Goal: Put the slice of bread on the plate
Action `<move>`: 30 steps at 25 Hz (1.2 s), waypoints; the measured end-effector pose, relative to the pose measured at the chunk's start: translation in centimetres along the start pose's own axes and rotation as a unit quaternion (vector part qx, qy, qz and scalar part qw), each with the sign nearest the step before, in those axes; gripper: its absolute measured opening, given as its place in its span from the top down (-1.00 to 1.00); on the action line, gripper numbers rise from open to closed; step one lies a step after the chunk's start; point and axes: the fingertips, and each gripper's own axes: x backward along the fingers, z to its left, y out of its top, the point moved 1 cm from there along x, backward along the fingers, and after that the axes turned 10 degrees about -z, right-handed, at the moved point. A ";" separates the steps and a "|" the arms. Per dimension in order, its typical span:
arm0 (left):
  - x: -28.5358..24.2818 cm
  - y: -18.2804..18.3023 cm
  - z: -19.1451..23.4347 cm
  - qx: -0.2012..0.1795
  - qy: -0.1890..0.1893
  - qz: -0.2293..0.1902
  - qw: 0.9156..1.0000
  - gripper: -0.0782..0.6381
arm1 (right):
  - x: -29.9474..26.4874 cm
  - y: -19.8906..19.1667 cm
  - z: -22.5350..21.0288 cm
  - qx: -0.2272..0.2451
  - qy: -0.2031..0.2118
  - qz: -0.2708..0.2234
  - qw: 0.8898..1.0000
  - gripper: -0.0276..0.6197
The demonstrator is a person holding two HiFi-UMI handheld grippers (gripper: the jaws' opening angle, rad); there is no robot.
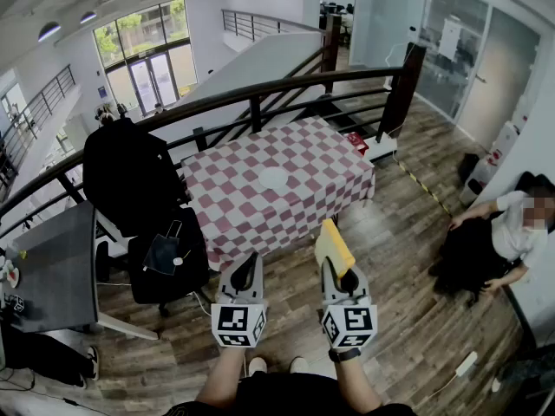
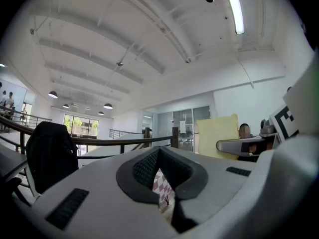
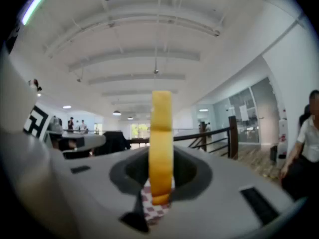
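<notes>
A yellow slice of bread stands on edge in my right gripper, which is shut on it, short of the near edge of the table. In the right gripper view the bread rises upright from between the jaws of that gripper. A white plate lies in the middle of the red-and-white checked table, beyond both grippers. My left gripper is beside the right one, shut and holding nothing. The left gripper view has the bread to its right and a sliver of checked cloth past the left gripper's jaws.
A black jacket hangs over a chair left of the table, with a dark side table further left. A dark railing runs behind the table. A person sits on the wooden floor at the right.
</notes>
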 end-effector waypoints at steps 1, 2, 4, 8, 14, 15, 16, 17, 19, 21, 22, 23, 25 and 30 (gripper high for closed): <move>0.0 -0.1 -0.7 0.001 0.000 0.002 1.000 0.73 | 0.4 0.1 -0.6 0.001 -0.001 0.000 1.000 0.61; -0.1 -0.3 -1.4 0.002 0.000 0.003 1.000 0.73 | 0.8 0.2 -1.2 0.002 -0.002 0.000 1.000 0.61; -0.4 -0.4 -3.0 0.002 -0.004 0.006 1.000 0.73 | 1.4 0.3 -2.4 0.000 -0.003 0.001 1.000 0.61; -0.9 -0.9 -6.1 -0.009 -0.027 0.014 1.000 0.73 | 2.1 -0.3 -4.2 -0.015 -0.007 0.009 1.000 0.61; -0.3 -4.2 -7.9 -0.013 -0.037 0.059 0.997 0.73 | 2.2 -4.3 -4.9 -0.056 0.001 0.050 0.997 0.61; -0.3 -4.6 -7.8 -0.014 -0.036 0.063 0.997 0.73 | 2.0 -4.7 -4.8 -0.058 0.005 0.054 0.997 0.61; -0.6 -4.9 -7.5 -0.014 -0.034 0.065 0.997 0.73 | 1.7 -5.0 -4.7 -0.058 0.007 0.056 0.997 0.61; -0.9 -5.3 -7.1 -0.013 -0.032 0.066 0.997 0.73 | 1.2 -5.2 -4.6 -0.058 0.010 0.057 0.997 0.61; -2.0 -6.0 -6.3 -0.006 -0.028 0.067 0.997 0.73 | 0.0 -5.7 -4.6 -0.054 0.013 0.061 0.997 0.61; -3.2 -7.3 -5.5 0.003 -0.028 0.072 0.997 0.73 | -1.1 -6.6 -4.7 -0.050 0.013 0.069 0.996 0.61; -4.0 -8.1 -5.1 0.007 -0.029 0.076 0.997 0.73 | -1.8 -7.2 -4.9 -0.048 0.011 0.074 0.996 0.61; -5.1 -8.9 -4.6 0.011 -0.031 0.079 0.996 0.73 | -2.7 -7.9 -5.3 -0.048 0.008 0.079 0.996 0.61; -7.8 -10.3 -3.2 0.021 -0.033 0.084 0.996 0.73 | -5.1 -9.1 -5.9 -0.046 0.004 0.090 0.995 0.61; -16.4 -11.8 2.4 0.026 -0.038 0.075 0.996 0.73 | -14.3 -10.2 -7.2 -0.029 -0.007 0.095 0.995 0.61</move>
